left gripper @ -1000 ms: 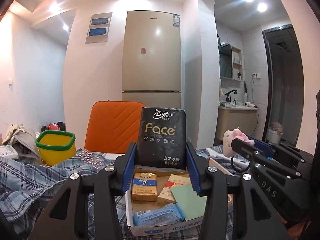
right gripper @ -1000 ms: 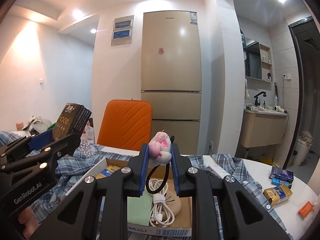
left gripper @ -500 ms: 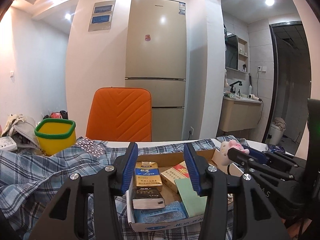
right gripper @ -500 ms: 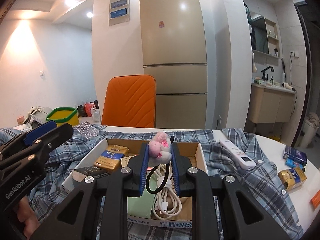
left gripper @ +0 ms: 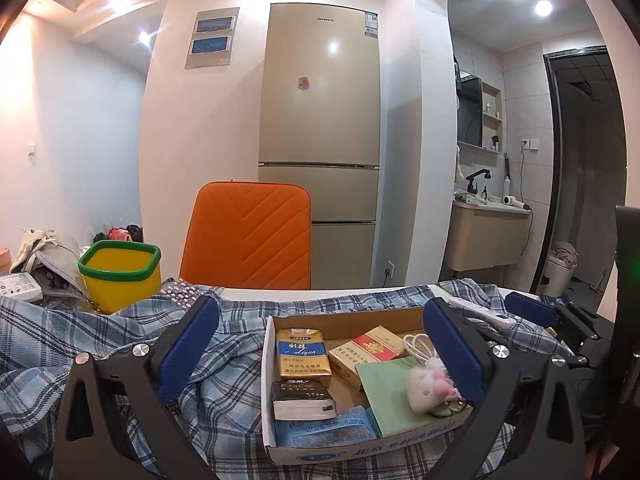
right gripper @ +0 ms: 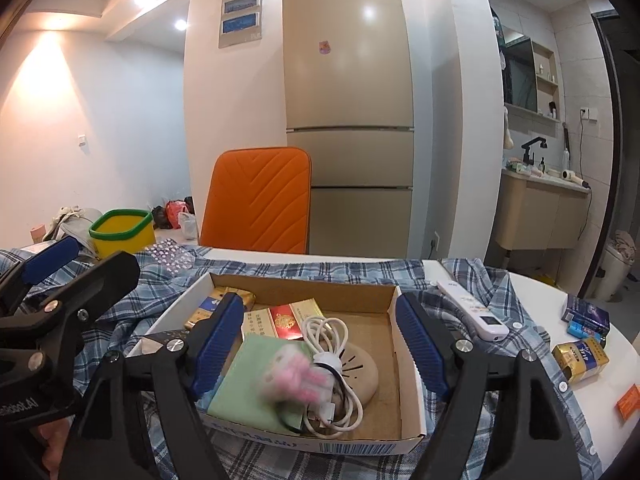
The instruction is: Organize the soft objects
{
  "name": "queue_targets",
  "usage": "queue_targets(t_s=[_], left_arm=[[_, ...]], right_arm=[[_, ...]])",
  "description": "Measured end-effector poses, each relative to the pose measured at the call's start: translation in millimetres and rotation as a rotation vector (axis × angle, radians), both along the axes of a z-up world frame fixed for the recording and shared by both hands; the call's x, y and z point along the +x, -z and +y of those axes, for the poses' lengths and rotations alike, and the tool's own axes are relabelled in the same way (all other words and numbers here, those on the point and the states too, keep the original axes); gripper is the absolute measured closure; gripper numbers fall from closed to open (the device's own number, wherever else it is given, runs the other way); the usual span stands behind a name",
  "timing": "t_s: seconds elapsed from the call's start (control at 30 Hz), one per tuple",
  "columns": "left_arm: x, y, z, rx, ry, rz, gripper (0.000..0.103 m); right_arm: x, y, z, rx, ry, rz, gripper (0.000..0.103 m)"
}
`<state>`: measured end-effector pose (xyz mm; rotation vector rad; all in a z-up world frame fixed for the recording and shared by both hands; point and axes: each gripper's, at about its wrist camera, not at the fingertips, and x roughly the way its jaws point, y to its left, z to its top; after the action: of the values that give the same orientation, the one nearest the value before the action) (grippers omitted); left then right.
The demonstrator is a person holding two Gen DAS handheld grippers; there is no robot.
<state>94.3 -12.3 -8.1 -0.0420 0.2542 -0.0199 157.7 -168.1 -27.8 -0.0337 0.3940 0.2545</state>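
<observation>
Both claws, left gripper (left gripper: 320, 354) and right gripper (right gripper: 320, 340), spread wide, holding nothing; small pink-white plush toy (right gripper: 294, 374) lies in shallow cardboard box (right gripper: 304, 280) at 6 o'clock, so next likely soft item: black tissue pack (left gripper: 302, 398).

Motion-blurred in the right wrist view: pink plush toy (right gripper: 294, 376), details unreadable. Partly hidden behind the right tool's (right gripper: 320, 344) left finger at 10 o'clock: gold packet (right gripper: 208, 310). Cut off at 3 o'clock: orange packet (right gripper: 629, 400).

plush toy (left gripper: 430, 382) in box (left gripper: 360, 446) on cloth (left gripper: 224, 392) | bin (left gripper: 120, 276) left | remote (right gripper: 472, 312) right
</observation>
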Motion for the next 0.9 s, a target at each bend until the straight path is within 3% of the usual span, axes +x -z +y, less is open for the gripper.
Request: queue_targets(t_s=[0.47,0.63,0.9], left_arm=[[-12.6,-9.3,0.4,0.003,0.008,-0.056,0.001],[-39.1,-31.4,4.6,-0.019,0.007,-0.117,0.001],[-84.4,-56.2,1.3,0.019,0.026,-0.21,0.001]], right_arm=[[-5.1,-4.3,-0.6,-0.006,0.023,-0.017,0.022],[-22.3,-20.4,-6.9,0.01,0.048,-0.092,0.022],[-67.4,-63.9,-20.6,0.053,0.048,-0.207,0.02]])
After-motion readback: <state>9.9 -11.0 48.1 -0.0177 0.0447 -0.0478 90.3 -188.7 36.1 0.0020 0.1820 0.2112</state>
